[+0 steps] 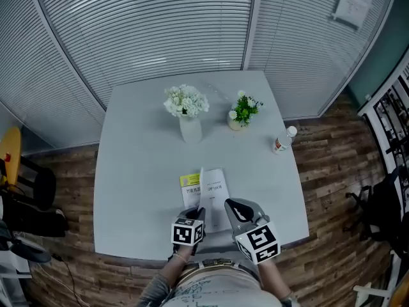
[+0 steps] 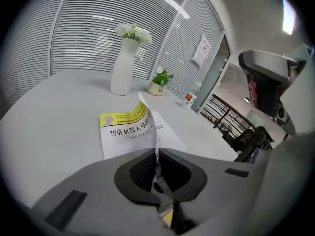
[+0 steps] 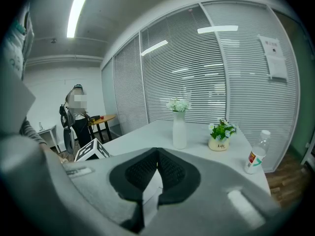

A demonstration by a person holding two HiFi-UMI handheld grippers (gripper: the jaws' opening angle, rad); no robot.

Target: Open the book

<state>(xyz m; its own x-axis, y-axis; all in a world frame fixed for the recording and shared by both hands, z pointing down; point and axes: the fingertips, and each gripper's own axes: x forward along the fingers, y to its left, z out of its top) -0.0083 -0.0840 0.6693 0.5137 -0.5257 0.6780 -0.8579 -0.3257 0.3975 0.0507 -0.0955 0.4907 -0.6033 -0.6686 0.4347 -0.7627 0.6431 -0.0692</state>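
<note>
1. Now the book lies flat on the grey worktop, close to the near edge and right in front of the person. A vase of white flowers, a little green plant and a bottle stand far back, well away from it.
2. In the head view, both claws are at the near end of the book. The left claw and the right claw sit side by side.
3. In its own view, the left claw is squeezed together on a thin page. That page stands up on its edge, above the yellow and white front of the book.
4. The right claw is also pressed together. A white sheet is pinched between its pads. It is most likely part of the same book.
5. I think the book is thin and light. It may slide on the smooth worktop if it is pulled sideways.
6. The paper looks soft and bendy. It curls where it is lifted, and it could crease or tear if it is tugged hard.
7. The best place to hold looks like the loose edge near the bottom, away from the spine.
8. My guess is that a slow swing of the page will open the book neatly, while the other claw keeps the rest down.
</note>
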